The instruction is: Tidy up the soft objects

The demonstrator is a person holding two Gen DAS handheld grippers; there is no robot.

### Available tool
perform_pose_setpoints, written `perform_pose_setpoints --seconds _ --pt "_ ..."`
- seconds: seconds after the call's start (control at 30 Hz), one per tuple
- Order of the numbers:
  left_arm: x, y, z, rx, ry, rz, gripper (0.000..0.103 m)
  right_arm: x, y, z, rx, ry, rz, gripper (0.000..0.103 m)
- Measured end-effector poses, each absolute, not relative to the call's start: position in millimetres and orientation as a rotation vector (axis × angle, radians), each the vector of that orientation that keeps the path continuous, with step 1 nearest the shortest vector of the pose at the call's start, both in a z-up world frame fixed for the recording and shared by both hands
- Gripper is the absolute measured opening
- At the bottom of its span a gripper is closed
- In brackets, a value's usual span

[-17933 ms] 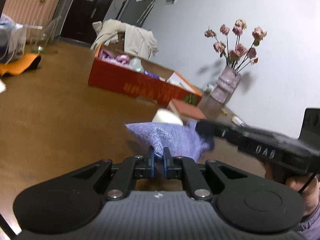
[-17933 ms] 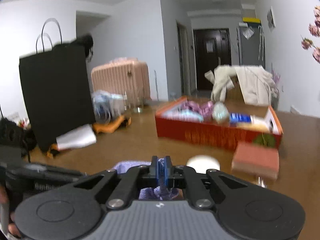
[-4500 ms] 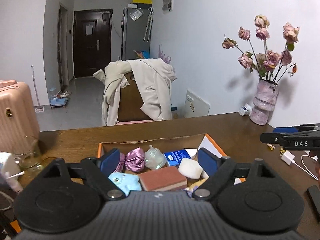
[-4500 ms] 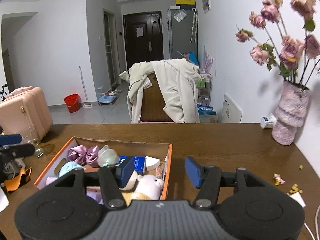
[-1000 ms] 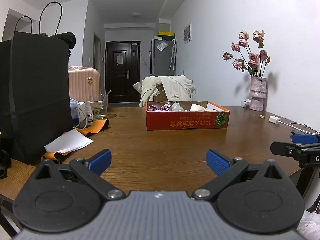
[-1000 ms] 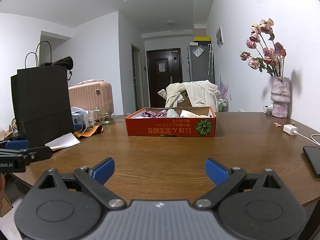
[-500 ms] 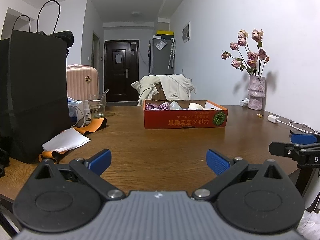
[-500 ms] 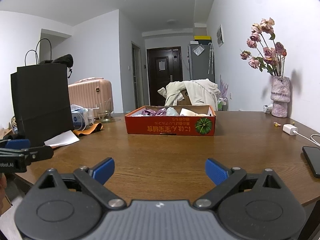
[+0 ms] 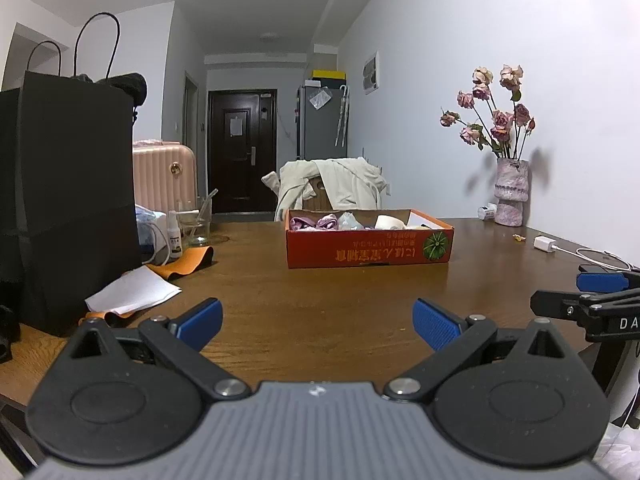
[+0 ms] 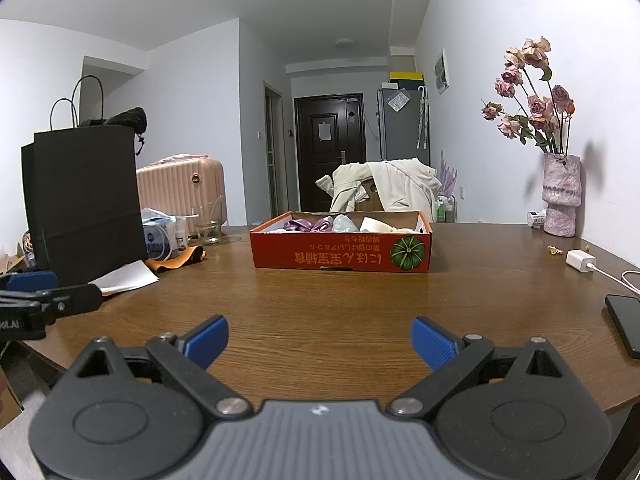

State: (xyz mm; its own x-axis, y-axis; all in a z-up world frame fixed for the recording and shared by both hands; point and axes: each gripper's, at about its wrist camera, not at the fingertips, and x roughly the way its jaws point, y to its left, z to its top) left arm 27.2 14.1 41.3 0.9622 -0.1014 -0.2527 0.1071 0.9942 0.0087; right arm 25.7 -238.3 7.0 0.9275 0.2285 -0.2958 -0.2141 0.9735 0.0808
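Soft objects [image 9: 328,221] sit piled inside the red cardboard box [image 9: 370,249], which rests on the wooden table [image 9: 320,304] well ahead of both your grippers. Over the box rim you can make out shiny purple fabric [image 10: 306,224], a pale bluish piece [image 10: 345,223] and a cream-coloured one [image 10: 374,224]; what lies deeper in the box is hidden by its wall.

Your left gripper [image 9: 318,322] is spread wide with nothing between its 2 blue pads [image 9: 200,320], held low over the near edge of the table. Your right gripper [image 10: 320,338] is likewise spread wide and carries nothing, also low over the near edge. Each gripper shows at the side of the other's view, so they are side by side and apart.

To your left on the table stands a tall black paper bag [image 10: 86,196], with a white sheet of paper [image 10: 124,276] lying just in front of it and an orange cloth [image 10: 176,259] beside that. A glass [image 9: 199,229] and a small bottle [image 9: 174,236] stand behind them. To your right, a vase of dried roses [image 10: 560,196] stands against the wall, a white charger [image 10: 580,260] with its cable lies on the table, and a dark phone [image 10: 626,328] lies near the right edge. Beyond the table a chair draped with a pale coat [image 10: 384,186] and a pink suitcase [image 10: 180,192] are in view.
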Motion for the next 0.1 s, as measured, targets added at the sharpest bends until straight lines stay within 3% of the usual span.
perform_pose_setpoints --seconds 0.1 --pt "25.5 12.5 40.6 0.032 0.242 -0.111 0.103 25.9 -238.0 7.2 0.047 0.310 0.227 0.098"
